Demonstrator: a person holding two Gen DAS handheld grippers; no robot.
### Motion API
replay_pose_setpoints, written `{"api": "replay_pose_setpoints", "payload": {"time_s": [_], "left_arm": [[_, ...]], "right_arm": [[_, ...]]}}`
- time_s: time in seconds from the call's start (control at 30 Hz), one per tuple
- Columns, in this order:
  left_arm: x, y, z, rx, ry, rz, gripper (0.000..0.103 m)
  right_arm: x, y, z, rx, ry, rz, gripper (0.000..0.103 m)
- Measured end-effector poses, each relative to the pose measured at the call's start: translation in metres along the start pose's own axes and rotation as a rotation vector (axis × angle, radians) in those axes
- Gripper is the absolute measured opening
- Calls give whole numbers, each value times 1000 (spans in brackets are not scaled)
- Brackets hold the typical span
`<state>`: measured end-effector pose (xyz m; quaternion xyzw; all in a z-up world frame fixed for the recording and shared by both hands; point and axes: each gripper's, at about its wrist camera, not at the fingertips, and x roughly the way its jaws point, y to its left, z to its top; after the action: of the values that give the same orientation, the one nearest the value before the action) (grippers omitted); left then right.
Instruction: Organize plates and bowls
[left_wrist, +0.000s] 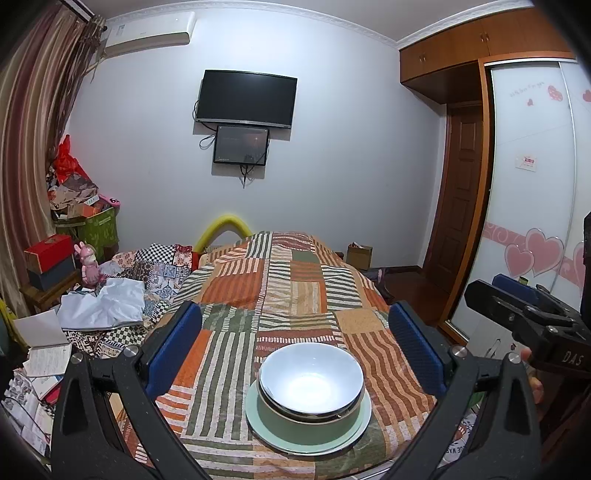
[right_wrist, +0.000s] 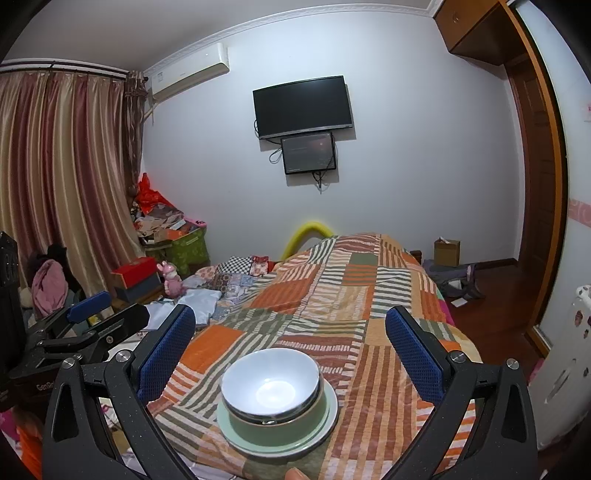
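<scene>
A white bowl sits nested in a green bowl, and both stand on a pale green plate on the patchwork bedspread near its front edge. My left gripper hovers above and behind the stack, open, nothing between its blue pads. In the right wrist view the same white bowl, green bowl and plate lie below my right gripper, which is open and holds nothing. The right gripper shows at the right edge of the left view; the left gripper shows at the left of the right view.
Folded cloths and a white bag lie on the bed's left side, with a pink toy and boxes beside it. A wardrobe with heart stickers stands on the right. A fingertip shows at the bottom edge.
</scene>
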<state>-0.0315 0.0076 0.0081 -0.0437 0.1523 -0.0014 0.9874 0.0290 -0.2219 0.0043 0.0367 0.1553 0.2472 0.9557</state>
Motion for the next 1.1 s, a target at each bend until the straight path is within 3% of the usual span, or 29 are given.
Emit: {"api": "replay_pose_setpoints", "payload": {"time_s": [1.1], "left_arm": [[3,-6,1,13,-7,-10,102]], "right_arm": [[6,-7,-2,-11,12,-12,103]]}}
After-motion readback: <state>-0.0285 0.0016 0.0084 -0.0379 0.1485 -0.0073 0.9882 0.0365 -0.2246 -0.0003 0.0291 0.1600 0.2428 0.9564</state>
